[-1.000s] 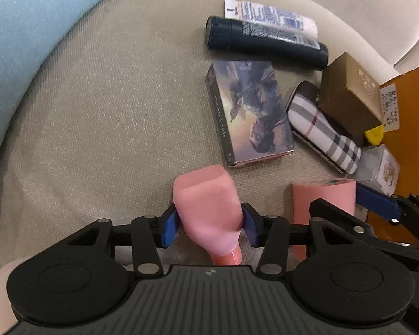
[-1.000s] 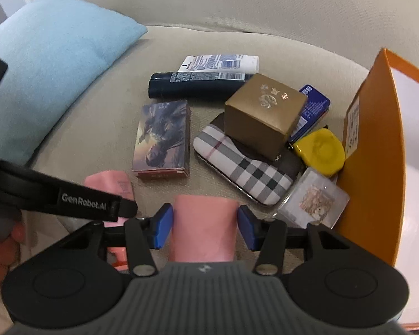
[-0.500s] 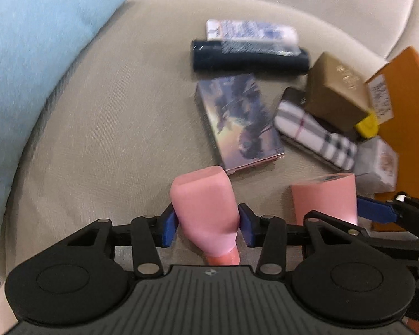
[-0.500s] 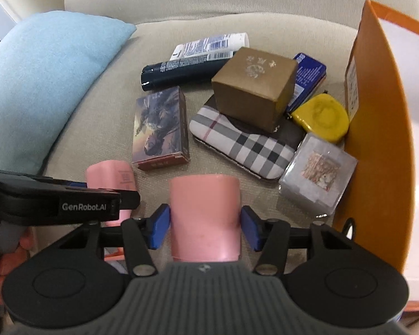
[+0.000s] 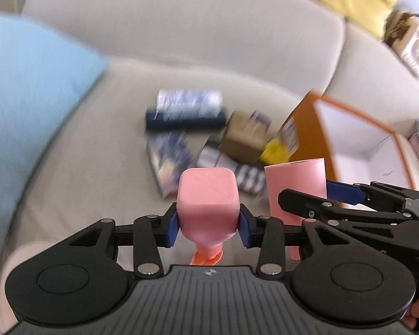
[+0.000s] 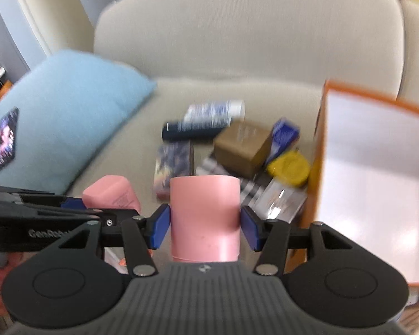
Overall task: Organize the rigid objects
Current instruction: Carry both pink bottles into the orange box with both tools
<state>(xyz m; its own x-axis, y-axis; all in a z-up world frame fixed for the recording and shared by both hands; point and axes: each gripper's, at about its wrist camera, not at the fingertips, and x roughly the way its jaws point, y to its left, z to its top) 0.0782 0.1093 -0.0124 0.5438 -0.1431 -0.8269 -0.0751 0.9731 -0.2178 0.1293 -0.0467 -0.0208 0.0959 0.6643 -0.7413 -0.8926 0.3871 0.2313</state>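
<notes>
My left gripper (image 5: 208, 224) is shut on a pink squeeze bottle (image 5: 208, 199), held above the sofa seat with its orange cap toward the camera. My right gripper (image 6: 205, 227) is shut on a pink cylinder (image 6: 205, 217); it also shows in the left wrist view (image 5: 296, 189), just right of the bottle. The bottle shows in the right wrist view (image 6: 109, 194) at the left. An open orange box (image 6: 377, 173) with a white inside stands at the right.
On the beige sofa seat (image 5: 97, 150) lie a dark tube (image 6: 190, 134), a white tube (image 6: 215, 113), a picture box (image 6: 173, 167), a brown box (image 6: 240, 146), a plaid case (image 6: 212, 169), a yellow tape measure (image 6: 289, 167) and a clear box (image 6: 279, 201). A blue pillow (image 6: 58, 117) lies left.
Both grippers have lifted and tilted up with their pink objects still held; the sofa back and more of the orange box's inside now show. The view is blurred by motion.
</notes>
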